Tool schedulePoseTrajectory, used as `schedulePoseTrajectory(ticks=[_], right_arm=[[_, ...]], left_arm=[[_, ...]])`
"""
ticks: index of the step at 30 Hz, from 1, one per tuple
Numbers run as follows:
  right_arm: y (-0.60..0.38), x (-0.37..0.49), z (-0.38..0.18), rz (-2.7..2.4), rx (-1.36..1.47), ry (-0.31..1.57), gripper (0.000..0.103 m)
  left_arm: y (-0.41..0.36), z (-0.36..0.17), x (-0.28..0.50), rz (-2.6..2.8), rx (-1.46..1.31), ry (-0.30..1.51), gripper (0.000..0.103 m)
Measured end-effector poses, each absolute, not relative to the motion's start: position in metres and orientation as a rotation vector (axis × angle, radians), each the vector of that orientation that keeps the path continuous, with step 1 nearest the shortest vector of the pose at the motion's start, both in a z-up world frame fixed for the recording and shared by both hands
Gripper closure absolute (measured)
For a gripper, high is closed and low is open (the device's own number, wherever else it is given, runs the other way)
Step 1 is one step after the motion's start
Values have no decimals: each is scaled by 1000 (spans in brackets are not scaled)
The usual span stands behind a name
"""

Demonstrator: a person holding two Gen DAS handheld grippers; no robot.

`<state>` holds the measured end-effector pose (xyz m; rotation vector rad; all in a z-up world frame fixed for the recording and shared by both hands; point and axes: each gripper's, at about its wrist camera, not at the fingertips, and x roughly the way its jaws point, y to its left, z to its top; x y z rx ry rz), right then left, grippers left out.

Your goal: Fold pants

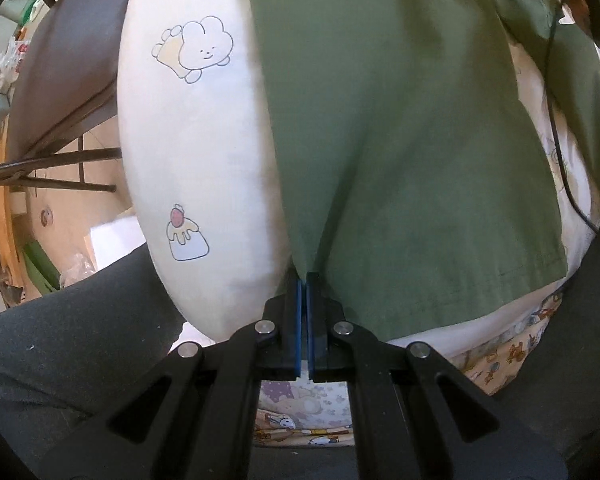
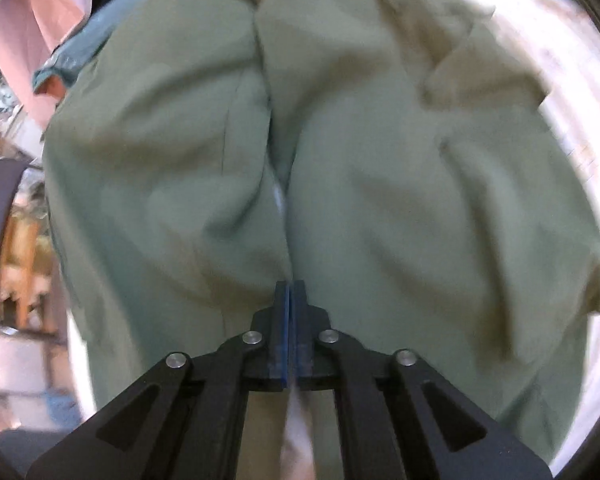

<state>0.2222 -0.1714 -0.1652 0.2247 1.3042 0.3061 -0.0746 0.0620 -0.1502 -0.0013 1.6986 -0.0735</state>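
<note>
Left tool clenched on the hem edge of green pants, which lie flat on a white cartoon-print sheet. Right tool pinches bunched pants; only this blurrier view shows the wrinkled upper part.

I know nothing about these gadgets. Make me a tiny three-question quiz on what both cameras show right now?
1. True or false: the left gripper is shut on the green pants.
2. What colour are the gripper pads?
3. The sheet beside the pants shows: A) stripes B) cartoon drawings C) nothing.

Key: 1 true. 2 blue. 3 B.
The right gripper pinches the pants too.
</note>
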Motion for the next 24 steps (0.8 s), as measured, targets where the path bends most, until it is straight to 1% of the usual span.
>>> schedulePoseTrajectory(ticks=[2,6,8,10,11,12,13,14,15,16,17,18,20,22,23,24], right_arm=[[-180,214,-173,278,219,1345,98],[-197,189,-161,320,291,1312,98],[-200,167,-154,379,344,1305,97],[-197,157,-151,438,368,1290,97],[-191,155,-150,446,357,1278,97],[-186,157,-149,442,342,1265,97],[-180,160,-149,436,338,1256,97],[-177,165,-150,435,370,1251,96],[-183,168,-151,432,399,1247,88],[-180,180,-152,424,413,1242,70],[-179,188,-152,411,419,1225,56],[-179,200,-152,398,421,1215,37],[-176,219,-152,380,435,1176,37],[-175,232,-157,373,465,1164,39],[-176,240,-161,361,488,1161,39],[-175,250,-165,340,512,1161,39]], left_arm=[[66,-148,-72,-69,-40,1703,103],[82,-125,-70,-69,-139,1659,101],[95,-110,-63,-60,-203,1591,101],[100,-106,-47,-35,-226,1550,98],[102,-107,-37,-13,-226,1529,91],[103,-110,-25,5,-223,1497,75],[104,-115,-13,33,-220,1481,65],[107,-122,0,85,-255,1481,49],[111,-128,7,100,-294,1480,42],[112,-133,14,101,-331,1471,42],[111,-139,20,108,-331,1475,42],[107,-146,26,125,-306,1474,42],[98,-155,29,119,-227,1451,42],[89,-160,30,120,-149,1444,46],[85,-162,31,119,-115,1441,53],[80,-162,30,119,-61,1438,64]])
